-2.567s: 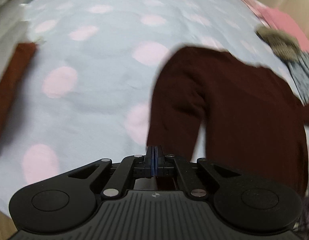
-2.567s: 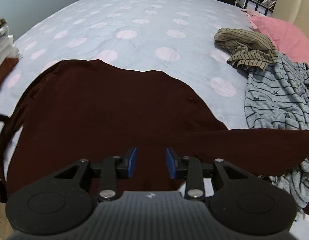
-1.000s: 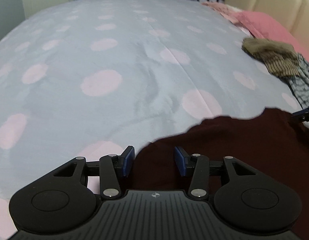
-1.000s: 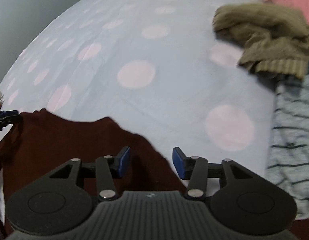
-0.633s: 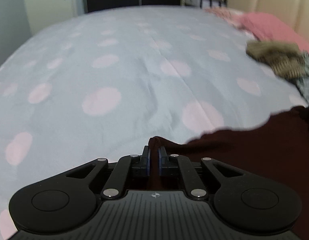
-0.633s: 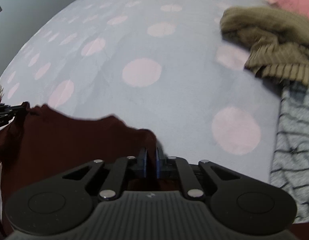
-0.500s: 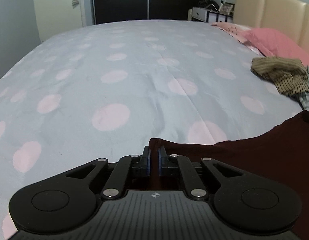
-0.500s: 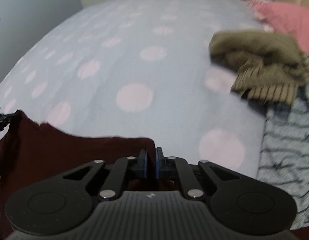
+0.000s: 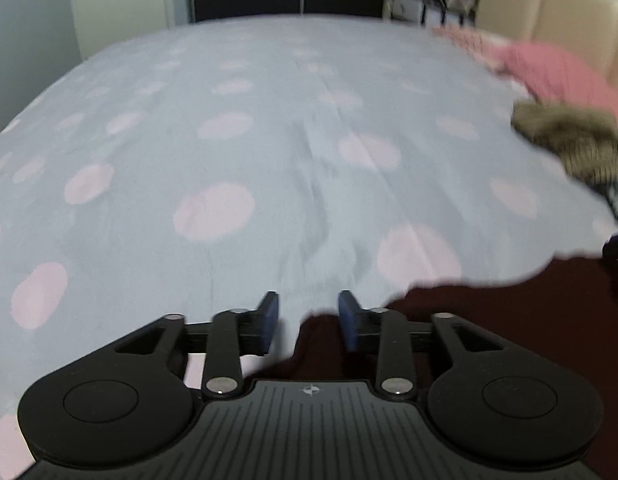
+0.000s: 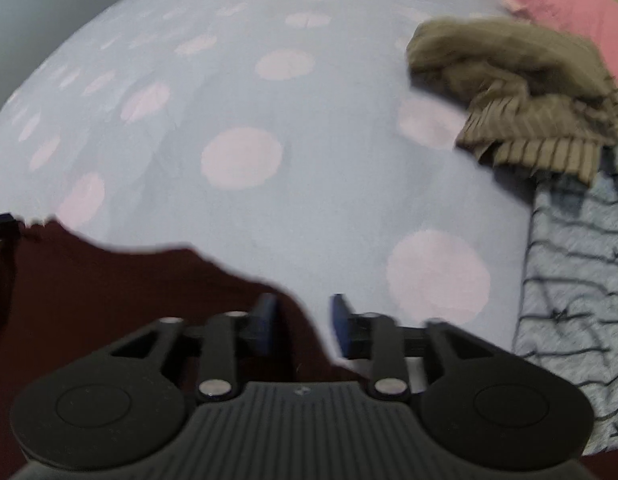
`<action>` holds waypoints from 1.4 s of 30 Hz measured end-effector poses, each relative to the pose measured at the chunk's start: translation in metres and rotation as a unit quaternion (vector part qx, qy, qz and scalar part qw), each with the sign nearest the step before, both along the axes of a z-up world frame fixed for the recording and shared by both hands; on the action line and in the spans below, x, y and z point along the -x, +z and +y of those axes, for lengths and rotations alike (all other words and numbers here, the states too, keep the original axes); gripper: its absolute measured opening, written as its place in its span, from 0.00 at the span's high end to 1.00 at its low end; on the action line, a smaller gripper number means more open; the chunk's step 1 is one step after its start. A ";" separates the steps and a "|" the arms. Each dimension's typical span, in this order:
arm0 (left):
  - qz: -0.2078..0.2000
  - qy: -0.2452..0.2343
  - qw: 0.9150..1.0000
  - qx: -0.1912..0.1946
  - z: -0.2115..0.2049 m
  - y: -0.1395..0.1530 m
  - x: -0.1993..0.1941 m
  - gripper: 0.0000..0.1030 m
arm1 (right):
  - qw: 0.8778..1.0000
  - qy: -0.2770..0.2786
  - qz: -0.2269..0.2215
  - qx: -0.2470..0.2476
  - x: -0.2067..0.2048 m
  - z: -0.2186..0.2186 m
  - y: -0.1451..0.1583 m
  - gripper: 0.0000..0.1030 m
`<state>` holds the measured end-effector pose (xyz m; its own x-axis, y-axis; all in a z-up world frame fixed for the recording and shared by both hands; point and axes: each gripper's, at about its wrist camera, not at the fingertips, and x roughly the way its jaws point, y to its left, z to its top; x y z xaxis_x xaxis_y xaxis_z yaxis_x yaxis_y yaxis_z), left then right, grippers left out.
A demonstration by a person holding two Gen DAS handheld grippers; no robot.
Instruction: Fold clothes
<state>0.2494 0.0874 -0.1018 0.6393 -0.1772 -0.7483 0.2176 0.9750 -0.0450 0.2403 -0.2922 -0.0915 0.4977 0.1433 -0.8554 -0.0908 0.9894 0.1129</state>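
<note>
Dark red top (image 9: 509, 320) lies flat on the spotted bed (image 9: 269, 140), near edge. Left gripper (image 9: 307, 322) & right gripper (image 10: 301, 322) jaws just opened, part-wide, cloth corners between, not pinched. Soft, light, floppy; grab corners/hem.

Left gripper (image 9: 308, 322) in matte black plastic, ribbed grey housing behind the fingers with a small round cross mark, two blue pads (image 9: 348, 320), silver screws on the link arms, round discs either side of the housing, right gripper (image 10: 302, 322) of the same build
</note>
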 end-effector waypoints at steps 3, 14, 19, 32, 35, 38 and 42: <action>0.004 -0.005 0.999 0.037 -0.008 0.005 -0.007 0.63 | 0.999 0.004 -0.026 -0.026 -0.003 0.000 0.012 0.61; 0.081 -0.048 0.995 0.032 -0.049 -0.024 -0.028 0.71 | 0.998 0.050 -0.019 -0.045 -0.026 0.042 0.001 0.61; 0.071 -0.056 0.995 0.034 -0.051 -0.023 -0.024 0.86 | 0.997 0.054 0.013 -0.054 -0.032 0.050 -0.020 0.62; 0.036 -0.048 0.998 0.010 -0.059 -0.028 -0.028 0.86 | 0.997 0.064 -0.024 -0.036 -0.031 0.063 -0.016 0.90; 0.035 -0.036 0.999 0.011 -0.058 -0.025 -0.029 0.81 | 0.997 0.067 -0.019 -0.019 -0.031 0.069 -0.021 0.84; 0.024 -0.022 0.999 0.019 -0.048 -0.012 -0.025 0.78 | 0.998 0.058 -0.034 -0.012 -0.028 0.068 -0.013 0.69; 0.004 -0.008 1.000 0.021 -0.027 0.013 -0.012 0.78 | 0.997 0.036 -0.073 -0.012 -0.020 0.059 0.009 0.53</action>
<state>0.2617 0.0600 -0.0893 0.6293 -0.2196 -0.7455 0.2333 0.9684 -0.0884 0.2601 -0.2328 -0.0822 0.6048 0.2026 -0.7701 -0.1796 0.9769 0.1160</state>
